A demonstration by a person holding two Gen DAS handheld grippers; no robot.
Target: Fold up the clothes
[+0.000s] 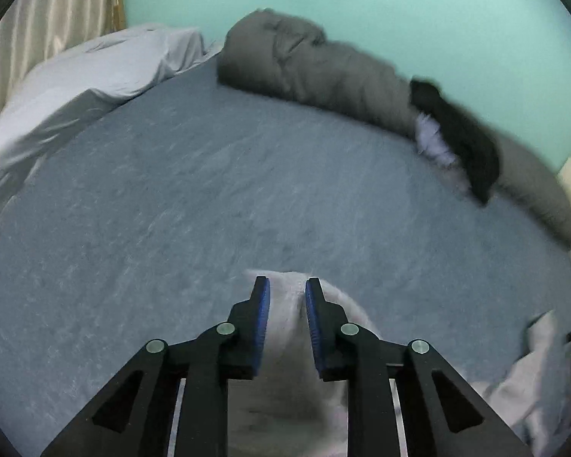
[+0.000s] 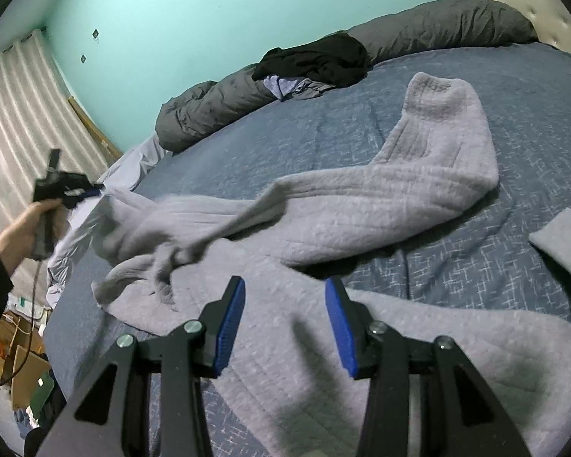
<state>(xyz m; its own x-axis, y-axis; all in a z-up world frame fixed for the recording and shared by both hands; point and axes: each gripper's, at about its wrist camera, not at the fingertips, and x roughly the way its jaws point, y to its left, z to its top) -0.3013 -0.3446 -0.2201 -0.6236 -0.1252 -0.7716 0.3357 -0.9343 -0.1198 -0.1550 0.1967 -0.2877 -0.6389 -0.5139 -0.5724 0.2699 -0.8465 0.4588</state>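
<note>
Teal wall and a blue patterned bedspread [image 1: 209, 198] fill the left wrist view, with a grey rolled duvet [image 1: 323, 64] along the far edge and a dark garment [image 1: 460, 133] heaped on it. The left gripper [image 1: 286, 293] has a fold of pale lavender fleece garment [image 1: 285, 361] running between its blue pads; the jaws stand narrowly apart, and whether they pinch the cloth cannot be told through the blur.

From the right wrist view, the fleece garment [image 2: 361, 205] sprawls across the bedspread [image 2: 456, 278], one sleeve bent back toward the duvet. The right gripper [image 2: 283, 289] hovers over its near body with jaws wide and empty. A hand [image 2: 26, 224] holds the left tool at the garment's far end.

The fleece looks thick, soft and limp, probably bulky but light; hems, cuffs or shoulder seams should give the firmest hold.
</note>
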